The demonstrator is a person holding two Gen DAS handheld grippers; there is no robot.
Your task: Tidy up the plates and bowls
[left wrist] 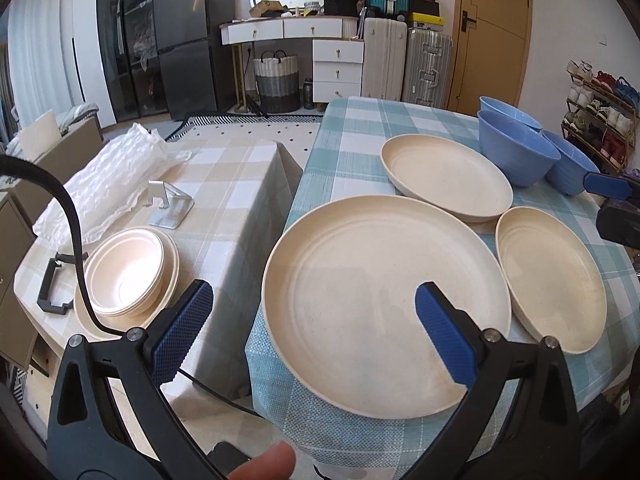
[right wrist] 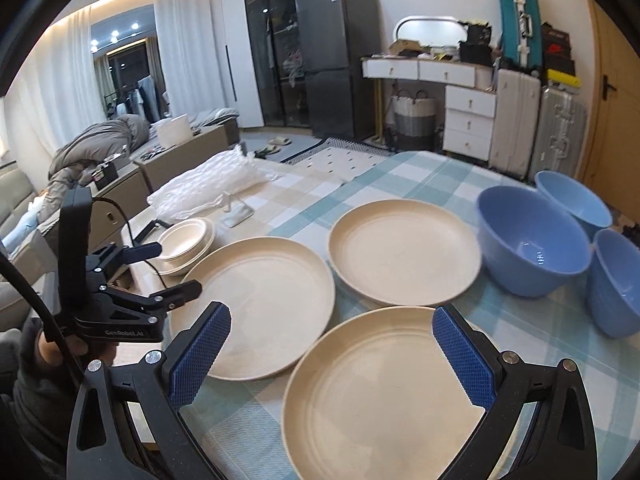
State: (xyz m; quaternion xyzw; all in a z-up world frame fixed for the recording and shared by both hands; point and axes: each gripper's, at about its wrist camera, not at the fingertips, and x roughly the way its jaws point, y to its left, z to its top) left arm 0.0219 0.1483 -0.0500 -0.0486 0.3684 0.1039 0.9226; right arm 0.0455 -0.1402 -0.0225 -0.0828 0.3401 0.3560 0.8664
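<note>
On the table with the blue-checked cloth (left wrist: 352, 128) lie three cream plates and three blue bowls. The left gripper (left wrist: 314, 328) hangs with its jaws wide apart over the near left plate (left wrist: 360, 280), which sits at the cloth's left edge; one blue pad is above the plate, the other is out past its rim, and nothing is between them. The right gripper (right wrist: 332, 354) is likewise spread open and empty, above the near right plate (right wrist: 384, 400). The far plate (right wrist: 404, 252) lies behind these two, just beside both. The bowls cluster at the right: a big bowl (right wrist: 532, 240) next to the far plate, a second bowl (right wrist: 572, 200) behind it, and a third bowl (right wrist: 616, 284) at the right edge. On the neighbouring beige-checked table (left wrist: 224, 184) stands a stack of white bowls (left wrist: 128, 276) near some bubble wrap (left wrist: 108, 176) and a small metal stand (left wrist: 170, 204).
</note>
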